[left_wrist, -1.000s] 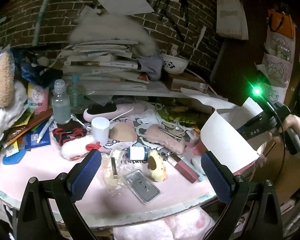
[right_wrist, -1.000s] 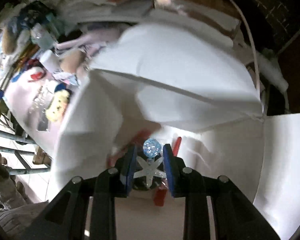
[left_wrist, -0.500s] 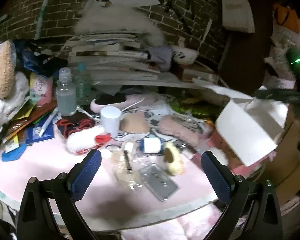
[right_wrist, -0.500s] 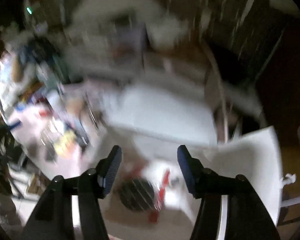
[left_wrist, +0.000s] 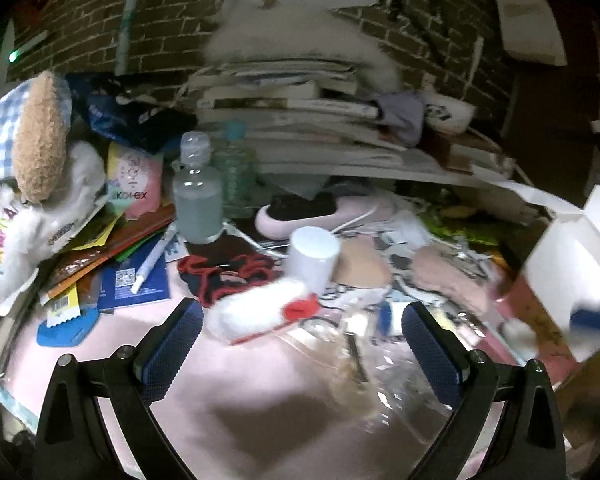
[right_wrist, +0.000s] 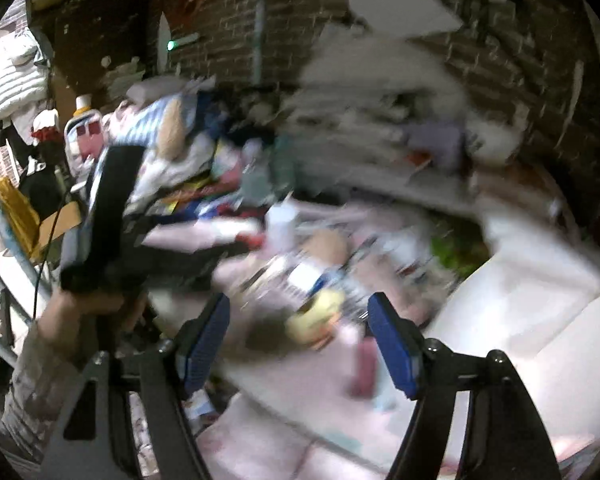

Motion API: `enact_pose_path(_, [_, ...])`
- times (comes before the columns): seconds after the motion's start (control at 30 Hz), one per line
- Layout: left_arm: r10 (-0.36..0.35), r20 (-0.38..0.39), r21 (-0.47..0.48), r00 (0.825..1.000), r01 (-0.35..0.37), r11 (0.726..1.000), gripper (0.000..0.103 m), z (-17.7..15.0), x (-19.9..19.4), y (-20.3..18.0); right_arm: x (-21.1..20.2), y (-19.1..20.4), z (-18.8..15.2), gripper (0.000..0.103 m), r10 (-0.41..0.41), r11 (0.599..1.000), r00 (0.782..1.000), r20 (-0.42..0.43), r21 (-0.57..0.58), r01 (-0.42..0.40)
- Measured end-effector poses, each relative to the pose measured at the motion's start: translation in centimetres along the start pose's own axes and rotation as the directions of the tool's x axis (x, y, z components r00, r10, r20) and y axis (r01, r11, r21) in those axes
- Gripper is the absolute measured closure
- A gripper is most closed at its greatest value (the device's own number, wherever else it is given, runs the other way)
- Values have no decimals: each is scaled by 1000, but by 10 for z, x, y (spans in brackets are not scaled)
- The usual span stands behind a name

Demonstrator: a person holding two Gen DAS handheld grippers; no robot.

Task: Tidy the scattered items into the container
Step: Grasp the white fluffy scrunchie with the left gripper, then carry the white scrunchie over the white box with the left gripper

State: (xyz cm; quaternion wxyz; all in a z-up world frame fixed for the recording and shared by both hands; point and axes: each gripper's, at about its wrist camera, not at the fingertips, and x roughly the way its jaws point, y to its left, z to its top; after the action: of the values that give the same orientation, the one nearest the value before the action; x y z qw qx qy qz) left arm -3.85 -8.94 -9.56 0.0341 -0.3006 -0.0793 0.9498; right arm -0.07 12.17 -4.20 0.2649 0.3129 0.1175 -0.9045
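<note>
Our left gripper [left_wrist: 298, 344] hung spread and empty over the pink table [left_wrist: 100, 352], a fluffy white-and-red pouch [left_wrist: 260, 312] just beyond. Our right gripper [right_wrist: 300, 338] was opening, empty; the white box [left_wrist: 572, 264] sat at the table's right edge.

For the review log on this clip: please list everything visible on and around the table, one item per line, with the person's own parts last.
Clear bottle: one, frosted, left of centre, upright.
White cylinder: one, white, centre, upright.
Fluffy white item: one, white with a red patch, between the left claw's fingers' view, lying flat.
Red-black scrunchie: one, behind the fluffy item.
Blue booklet: one, left, with a white pen on it.
Book stack: one pile, back, against the brick wall.
White box: one, right edge, open.
Yellow plush: one, blurred.
Left claw: open, empty.
Right claw: opening, empty.
Hand: one, holding the left claw.
</note>
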Motion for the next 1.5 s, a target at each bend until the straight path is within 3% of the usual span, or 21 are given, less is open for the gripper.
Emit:
enact_pose_path(0.27, [80, -50, -52, 996, -83, 995, 5, -1, 36, 8, 39, 21, -37, 35, 2, 999, 997, -71, 39, 0])
enact_pose_path(0.4, [93, -83, -81, 992, -100, 992, 38, -3, 47, 15, 44, 15, -40, 34, -5, 998, 997, -82, 61, 10])
enact_pose_path(0.5, [94, -82, -92, 992, -101, 991, 38, -4, 47, 17, 47, 12, -43, 34, -17, 997, 997, -81, 68, 23])
enact_pose_path(0.6, [96, -87, -81, 992, -103, 991, 49, -5, 46, 16, 53, 7, -45, 34, -27, 996, 995, -91, 77, 34])
enact_pose_path(0.87, [88, -55, -64, 995, -91, 994, 51, 1, 28, 8, 59, -10, -54, 34, -135, 981, 990, -38, 139, 139])
enact_pose_path(1.03, [29, -1, -46, 1000, -29, 999, 51, 21, -1, -6, 59, -18, -56, 34, -176, 967, 984, 15, 190, 170])
enact_pose_path(1.17, [-104, 31, 15, 994, 104, 994, 51, 45, -27, -35, 61, -19, -55, 35, -217, 959, 976, 28, 193, 208])
enact_pose_path(1.27, [-243, 34, 81, 969, 240, 967, 51, 63, -45, -66, 64, -21, -55, 35, -268, 946, 963, 38, 198, 255])
enact_pose_path(1.33, [-358, 9, 111, 934, 354, 928, 51, 75, -51, -86, 65, -24, -56, 35, -296, 938, 954, 46, 204, 281])
enact_pose_path(1.43, [-538, -55, 146, 841, 540, 829, 51, 92, -59, -121, 67, -30, -57, 35, -320, 928, 946, 54, 217, 301])
enact_pose_path(1.5, [-597, -109, 178, 795, 606, 775, 50, 101, -62, -145, 66, -32, -58, 35, -323, 926, 944, 61, 224, 303])
